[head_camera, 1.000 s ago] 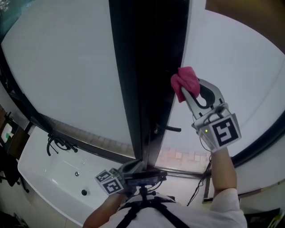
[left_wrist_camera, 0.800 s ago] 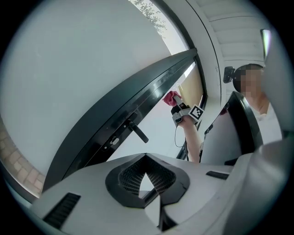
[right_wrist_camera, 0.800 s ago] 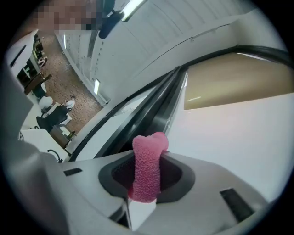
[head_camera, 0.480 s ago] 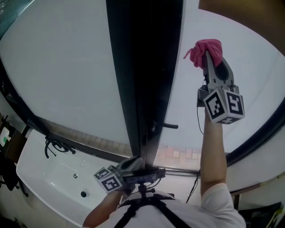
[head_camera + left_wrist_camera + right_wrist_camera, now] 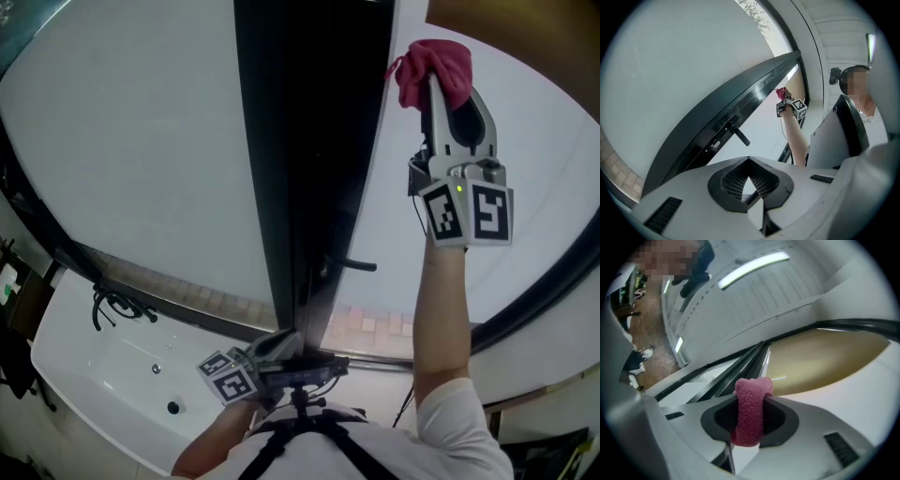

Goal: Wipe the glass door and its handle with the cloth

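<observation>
Since half a second ago my right gripper has climbed a little higher, and its jaws stay closed tight on the pink terry cloth, which is now at the upper part of the frosted white glass door, just beside the black vertical door frame. The black lever handle is well below the cloth, untouched. My left gripper hangs low near my body, jaws together with nothing between them.
</observation>
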Demonstrator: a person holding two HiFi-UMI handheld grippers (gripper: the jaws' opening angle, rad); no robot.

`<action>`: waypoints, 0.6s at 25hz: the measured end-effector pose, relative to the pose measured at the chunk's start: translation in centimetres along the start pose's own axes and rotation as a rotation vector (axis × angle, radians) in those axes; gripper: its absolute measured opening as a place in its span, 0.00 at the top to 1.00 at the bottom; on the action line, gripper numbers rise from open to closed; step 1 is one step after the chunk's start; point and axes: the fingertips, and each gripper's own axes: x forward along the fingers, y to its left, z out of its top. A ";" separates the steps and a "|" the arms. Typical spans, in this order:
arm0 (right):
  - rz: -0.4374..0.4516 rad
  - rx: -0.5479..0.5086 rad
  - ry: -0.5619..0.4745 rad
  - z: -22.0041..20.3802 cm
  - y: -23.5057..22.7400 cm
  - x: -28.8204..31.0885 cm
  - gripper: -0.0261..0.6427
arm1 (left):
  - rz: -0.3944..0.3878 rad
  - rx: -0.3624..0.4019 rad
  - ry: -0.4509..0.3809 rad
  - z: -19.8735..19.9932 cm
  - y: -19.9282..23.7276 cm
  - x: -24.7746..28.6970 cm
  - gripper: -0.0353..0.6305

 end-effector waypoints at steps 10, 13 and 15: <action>0.245 -0.235 0.089 1.7 3.3 4.8 0.81 | 0.015 0.003 -0.016 1.2 0.3 -0.7 0.96; 0.256 -0.307 0.104 1.1 3.0 5.1 0.81 | 0.013 0.007 -0.018 0.8 0.2 -0.4 0.96; 0.274 -0.352 0.116 0.8 3.4 5.2 0.82 | 0.012 0.009 -0.018 0.7 -0.3 -0.3 0.96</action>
